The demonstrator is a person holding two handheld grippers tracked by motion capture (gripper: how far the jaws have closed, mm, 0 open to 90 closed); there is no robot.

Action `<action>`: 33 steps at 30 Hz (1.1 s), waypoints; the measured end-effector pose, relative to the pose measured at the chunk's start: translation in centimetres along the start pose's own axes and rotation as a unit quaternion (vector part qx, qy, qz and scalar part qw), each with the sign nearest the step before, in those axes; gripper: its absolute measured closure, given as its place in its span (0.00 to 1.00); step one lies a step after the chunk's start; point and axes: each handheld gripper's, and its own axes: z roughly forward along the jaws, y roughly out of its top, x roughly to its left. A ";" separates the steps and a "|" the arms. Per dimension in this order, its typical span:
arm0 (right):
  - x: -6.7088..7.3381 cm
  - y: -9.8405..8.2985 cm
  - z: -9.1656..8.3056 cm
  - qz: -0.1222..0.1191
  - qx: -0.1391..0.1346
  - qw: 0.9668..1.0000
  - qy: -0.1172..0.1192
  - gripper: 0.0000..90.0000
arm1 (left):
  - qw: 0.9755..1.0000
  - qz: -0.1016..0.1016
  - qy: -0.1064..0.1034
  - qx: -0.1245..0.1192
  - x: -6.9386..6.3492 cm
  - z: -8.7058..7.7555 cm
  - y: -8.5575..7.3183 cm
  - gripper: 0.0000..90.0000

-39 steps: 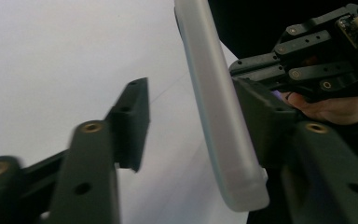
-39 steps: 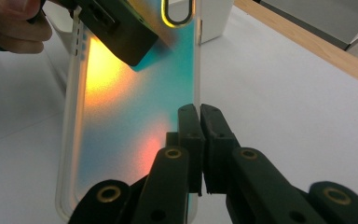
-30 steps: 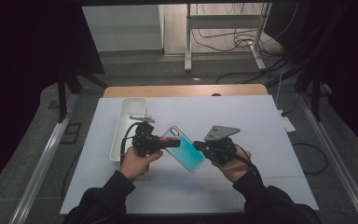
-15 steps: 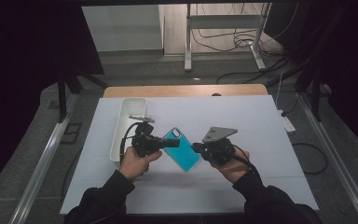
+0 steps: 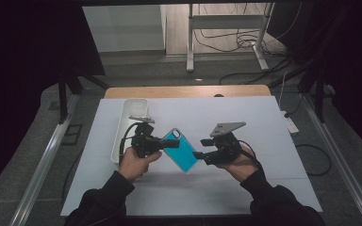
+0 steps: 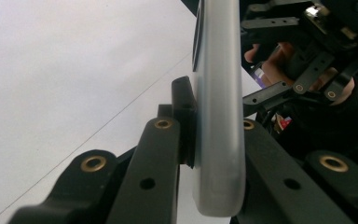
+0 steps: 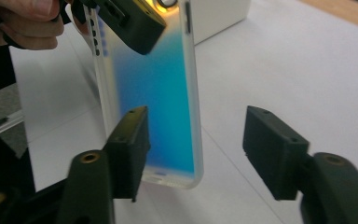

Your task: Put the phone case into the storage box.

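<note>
White sheeting covers the table (image 5: pixel 283 122) I am working over, with a strip of bare wood along its far edge and dark floor and cables beyond.

From my left gripper (image 5: pixel 162 142) outward: I have its jaws clamped hard on the phone case (image 5: pixel 181 149), near the end with the camera cut-out. In the left gripper view the case (image 6: pixel 216 107) stands edge-on between the two black jaws, a pad pressed flat against each face, so the grip is firm. The case is off the table, held up between my two hands and slanting from the left gripper down toward the right one. It is translucent with a blue-to-teal back.

My right gripper (image 5: pixel 199 155) sits at the case's lower end. Its jaws have just been opening, and in the right gripper view they (image 7: pixel 196 154) stand well apart: the left jaw overlaps the case's (image 7: pixel 154 88) lower part, while the other jaw is clear of it with open tabletop showing between. I would not call that a hold; the pads are not squeezing the case. The same view shows my left hand (image 7: pixel 23 23) and its gripper biting the case's top end.

Further out, a white tray (image 5: pixel 122 132) lies on the table just beside my left hand, on its outer side.
</note>
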 end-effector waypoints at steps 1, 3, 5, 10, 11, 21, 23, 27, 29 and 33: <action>-0.2 0.0 0.0 0.005 0.002 1.000 0.006 0.40 | 1.000 0.001 -0.002 0.000 0.0 0.0 0.0 0.95; -0.3 0.0 0.1 0.009 0.003 1.000 0.014 0.38 | 1.000 0.004 -0.005 0.001 0.0 -0.1 0.0 0.95; -0.4 0.0 0.1 0.013 0.006 0.999 0.030 0.30 | 1.000 0.011 -0.008 0.001 -0.1 -0.1 0.0 0.95; -0.5 0.0 0.3 0.005 0.008 0.999 0.050 0.15 | 0.999 0.031 -0.013 0.004 -0.3 -0.2 0.1 0.95; -0.5 0.0 0.3 0.005 0.006 0.998 0.054 0.12 | 0.999 0.035 -0.014 0.003 -0.4 -0.3 0.2 0.95; -0.9 -0.4 0.6 0.000 -0.012 0.998 0.067 0.00 | 0.998 0.056 -0.025 0.003 -0.6 -0.1 0.2 0.95; -0.9 -0.5 0.6 0.000 -0.016 0.997 0.071 0.00 | 0.998 0.062 -0.026 0.006 -0.7 0.0 0.1 0.95; -0.7 -0.5 0.8 -0.001 -0.014 0.997 0.078 0.00 | 0.997 0.069 -0.031 0.008 -0.9 0.1 0.2 0.95; -0.6 -0.5 0.9 -0.001 -0.013 0.996 0.085 0.00 | 0.996 0.076 -0.036 0.009 -1.2 0.2 0.2 0.95; -0.3 -0.5 1.1 -0.002 -0.003 0.996 0.086 0.00 | 0.995 0.085 -0.044 0.008 -1.5 0.4 0.2 0.95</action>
